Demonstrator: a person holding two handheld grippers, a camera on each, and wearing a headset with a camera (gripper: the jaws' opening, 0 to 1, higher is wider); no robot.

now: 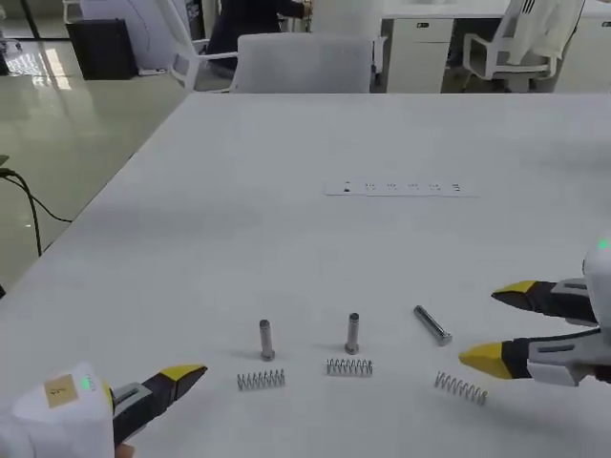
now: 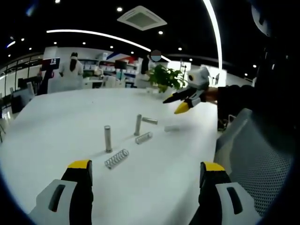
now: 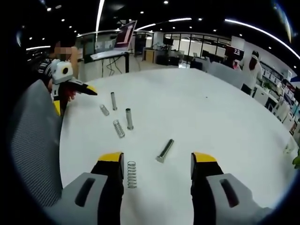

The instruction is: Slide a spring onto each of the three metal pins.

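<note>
— Metal pins [image 1: 352, 334]: where were they?
— Two stood upright and one lay flat, with a spring [image 1: 348, 367] lying beside each, on the white table [image 1: 286, 191].
— And the claws?
— The left gripper [image 2: 146, 166] and right gripper [image 1: 482, 326] both gaped wide, holding nothing.

A white table [image 1: 286, 191] lies under the left claw [image 2: 146, 165] and the right claw [image 1: 480, 326] and runs on far ahead of them. Well beyond the right claw, toward the far side, a flat white strip [image 1: 399, 188] with small dark marks rests on it. Past the far edge stands a grey chair back [image 1: 304, 64], with a white office chair [image 1: 516, 38] further right. Off the table, left of the left claw, a dark cable [image 1: 29, 205] trails over the glossy floor [image 1: 57, 105], and a black box [image 1: 100, 48] sits beyond. In the left gripper view a green plant [image 2: 166, 77] stands far ahead of that claw, and a grey mesh surface [image 2: 253, 150] is close on its right.
</note>
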